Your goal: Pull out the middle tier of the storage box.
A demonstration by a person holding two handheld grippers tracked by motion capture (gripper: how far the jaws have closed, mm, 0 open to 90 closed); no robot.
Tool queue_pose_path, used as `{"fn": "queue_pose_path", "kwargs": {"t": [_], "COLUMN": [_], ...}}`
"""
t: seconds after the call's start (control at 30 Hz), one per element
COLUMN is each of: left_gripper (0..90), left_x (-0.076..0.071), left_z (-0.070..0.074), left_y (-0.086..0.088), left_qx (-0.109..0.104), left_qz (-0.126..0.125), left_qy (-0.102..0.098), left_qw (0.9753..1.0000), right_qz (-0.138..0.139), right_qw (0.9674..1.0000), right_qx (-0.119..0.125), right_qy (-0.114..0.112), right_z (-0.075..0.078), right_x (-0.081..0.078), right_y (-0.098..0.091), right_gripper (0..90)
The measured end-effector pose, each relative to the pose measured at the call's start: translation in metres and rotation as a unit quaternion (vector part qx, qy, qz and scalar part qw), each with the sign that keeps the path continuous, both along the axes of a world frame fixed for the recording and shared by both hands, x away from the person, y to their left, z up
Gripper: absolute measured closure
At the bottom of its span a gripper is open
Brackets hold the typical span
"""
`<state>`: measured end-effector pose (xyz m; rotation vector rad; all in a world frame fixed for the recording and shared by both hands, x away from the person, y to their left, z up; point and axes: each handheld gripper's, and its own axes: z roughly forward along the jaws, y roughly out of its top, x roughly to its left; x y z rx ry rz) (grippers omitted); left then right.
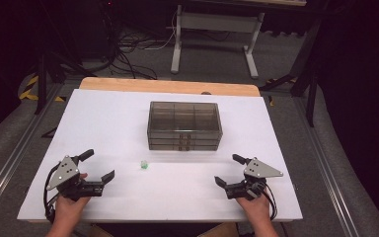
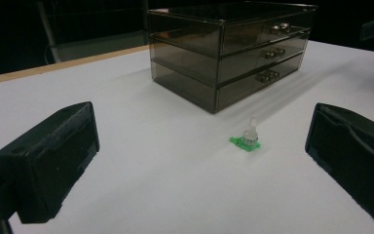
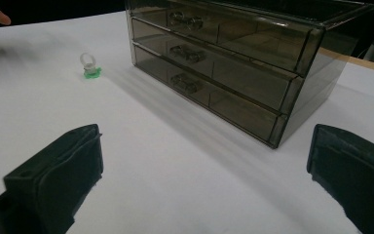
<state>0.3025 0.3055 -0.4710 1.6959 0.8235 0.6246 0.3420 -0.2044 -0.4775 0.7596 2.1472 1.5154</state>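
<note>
Both pairs of jaws stand wide apart and grip nothing; the left gripper [image 1: 100, 180] and right gripper [image 1: 227, 185] sit low at the near edge of the white table [image 1: 103, 123], each in a hand. Between them, nearer the left one, the small clear ring on a green base [image 2: 247, 139] stands upright on the table, apart from the smoked-plastic three-drawer chest [image 1: 184, 126], drawers all closed. Looks like the starting pose: next would likely be a reach in, jaws straddling that ring
</note>
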Motion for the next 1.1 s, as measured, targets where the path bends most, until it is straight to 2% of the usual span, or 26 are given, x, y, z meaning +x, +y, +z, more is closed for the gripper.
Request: {"fn": "queue_pose_path", "kwargs": {"t": [0.23, 0.67, 0.77, 0.83, 0.93, 1.1], "left_gripper": [0.5, 0.3, 0.3, 0.3, 0.3, 0.3], "left_x": [-0.0001, 0.0018, 0.0024, 0.0031, 0.0030, 0.0025], "left_z": [0.0018, 0.0031, 0.0024, 0.0021, 0.0016, 0.0013], "left_y": [-0.0006, -0.0037, -0.0044, -0.0043, -0.0035, -0.0021], "left_qx": [0.003, 0.012, 0.012, 0.011, 0.009, 0.004], "left_qz": [0.000, -0.019, -0.024, -0.027, -0.024, -0.021], "left_qy": [0.004, 0.010, 0.013, 0.022, 0.026, 0.021], "left_qw": [1.0000, 0.9997, 0.9995, 0.9993, 0.9993, 0.9996], "right_qz": [0.009, 0.018, 0.017, 0.018, 0.019, 0.019], "right_qw": [0.9999, 0.9998, 0.9998, 0.9998, 0.9998, 0.9998], "right_qx": [0.006, 0.014, 0.012, 0.009, 0.009, 0.009], "right_qy": [0.000, 0.000, 0.000, -0.002, -0.002, 0.000], "right_z": [0.0004, 0.0004, 0.0002, 0.0002, 0.0003, -0.0004], "right_x": [-0.0011, -0.0011, -0.0012, -0.0014, -0.0017, -0.0014], "right_y": [0.0011, 0.0023, 0.0027, 0.0035, 0.0044, 0.0067], "right_gripper": [0.0, 0.0, 0.0, 0.0, 0.0, 0.0]}}
